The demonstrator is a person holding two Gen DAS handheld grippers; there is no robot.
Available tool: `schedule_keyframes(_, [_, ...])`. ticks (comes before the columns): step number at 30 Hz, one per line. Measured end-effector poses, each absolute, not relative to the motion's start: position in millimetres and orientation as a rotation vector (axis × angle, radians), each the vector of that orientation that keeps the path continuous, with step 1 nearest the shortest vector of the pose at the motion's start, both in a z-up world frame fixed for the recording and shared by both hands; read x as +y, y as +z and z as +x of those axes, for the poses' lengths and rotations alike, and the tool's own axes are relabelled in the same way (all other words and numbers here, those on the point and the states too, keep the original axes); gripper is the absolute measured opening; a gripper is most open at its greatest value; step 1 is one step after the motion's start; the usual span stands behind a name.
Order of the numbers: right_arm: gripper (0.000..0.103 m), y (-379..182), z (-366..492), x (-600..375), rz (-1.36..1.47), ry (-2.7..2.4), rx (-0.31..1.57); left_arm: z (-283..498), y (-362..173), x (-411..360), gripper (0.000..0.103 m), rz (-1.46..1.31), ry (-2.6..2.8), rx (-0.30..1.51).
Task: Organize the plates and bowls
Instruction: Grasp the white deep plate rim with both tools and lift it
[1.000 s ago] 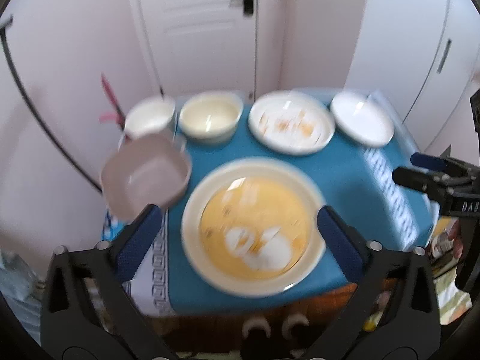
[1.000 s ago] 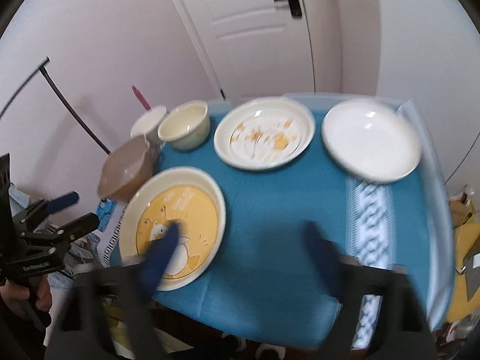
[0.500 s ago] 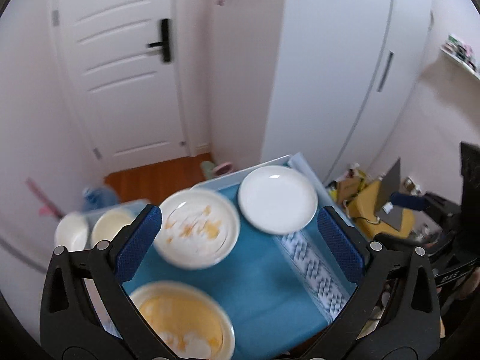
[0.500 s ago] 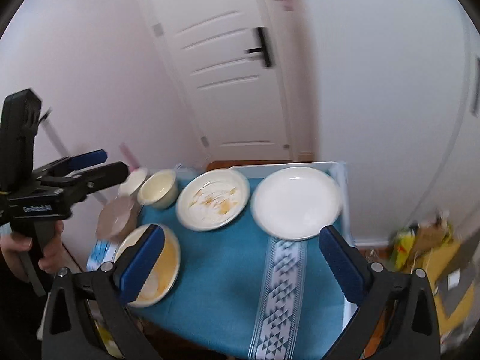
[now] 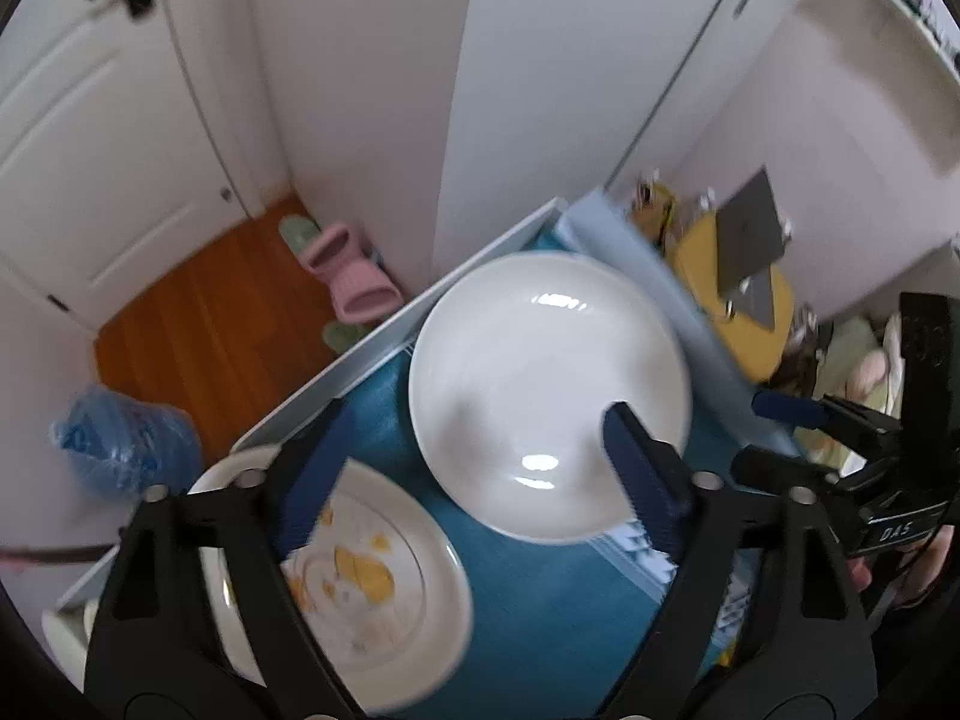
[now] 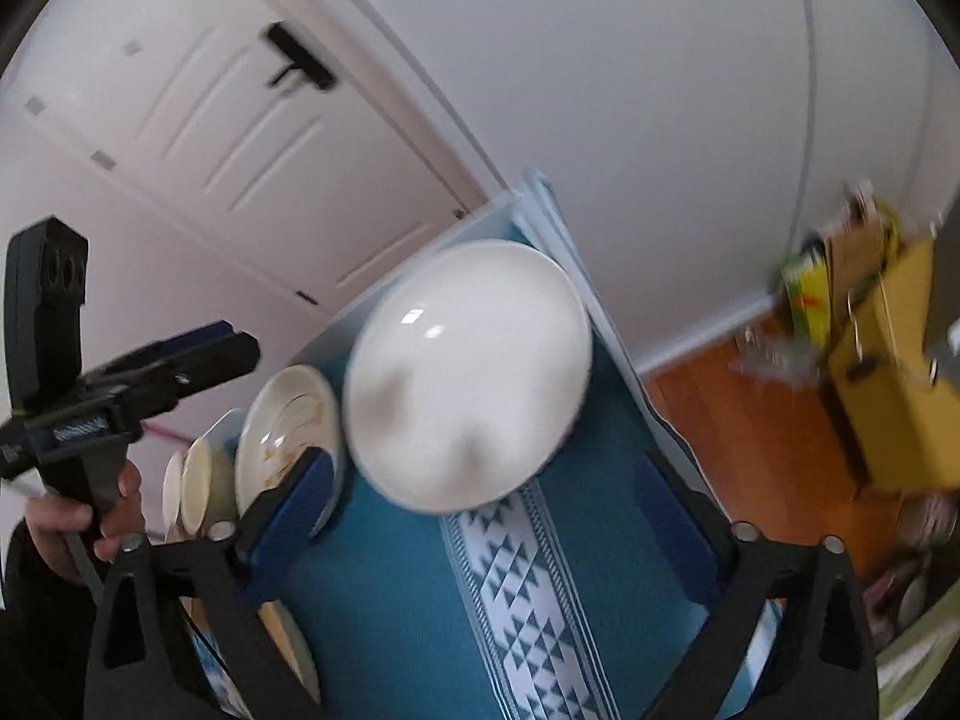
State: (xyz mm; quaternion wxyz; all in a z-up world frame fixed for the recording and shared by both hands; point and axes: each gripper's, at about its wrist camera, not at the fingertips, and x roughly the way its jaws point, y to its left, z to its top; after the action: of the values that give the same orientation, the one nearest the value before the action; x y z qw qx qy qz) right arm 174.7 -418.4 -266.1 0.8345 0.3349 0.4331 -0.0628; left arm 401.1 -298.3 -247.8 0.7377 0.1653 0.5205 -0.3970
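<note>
A plain white plate [image 5: 540,372] lies at the far corner of the blue-clothed table [image 5: 528,612]. My left gripper [image 5: 474,462] hovers over its near half with its jaws closing; the right pad overlaps the plate, the left pad sits over the cloth, and neither presses on it. A stained cream plate [image 5: 372,588] lies beside it. In the right wrist view my right gripper [image 6: 486,504] is just short of the white plate [image 6: 468,372], jaws closing slightly with only cloth between them. Past the stained plate [image 6: 288,426] stand two cream bowls [image 6: 198,486].
The wall and a white door [image 6: 210,138] stand close behind the table's far edge. Pink slippers [image 5: 354,276] and a blue bag [image 5: 126,444] lie on the wooden floor. A yellow box [image 6: 888,384] sits to the right. A hand [image 6: 90,510] holds the left gripper [image 6: 150,366].
Both cameras have swung right and dropped toward the white plate, which now fills the middle of each view. The left jaws have narrowed. The yellow plate and brown bowl have left view.
</note>
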Motion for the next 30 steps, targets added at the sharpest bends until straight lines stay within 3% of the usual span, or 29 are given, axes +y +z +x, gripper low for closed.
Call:
schedule_keyframes(4, [0.08,-292.8,189.2,-419.0,0.766,-0.193,0.946,424.4,-286.0,-310.7,0.055,0.395,-0.911,1.213])
schedule_keyframes(8, [0.062,-309.8,198.9,-416.3,0.809,-0.238,0.951,434.6,-306.6,-315.5,0.049,0.404,-0.951,1.242])
schedule_keyframes(10, [0.056,-314.6,203.6,-414.3,0.809,-0.266,0.952,437.3,-313.2,-317.0,0.038,0.409,-0.965,1.248])
schedule_keyframes(14, [0.038,-319.7,207.4,-411.9,0.819,-0.309,0.948,438.3,-318.9,-314.7,0.033,0.424,-0.986,1.249])
schedule_keyframes(23, [0.017,-324.1,207.5,-410.5,0.787,-0.409,0.964,437.8,-328.6,-315.7,0.016,0.487,-0.977,1.21])
schedule_keyframes(30, [0.015,-323.4,209.0,-408.7,0.76,-0.426,0.97,433.7,-326.8,-315.7,0.016,0.497,-0.958,1.183])
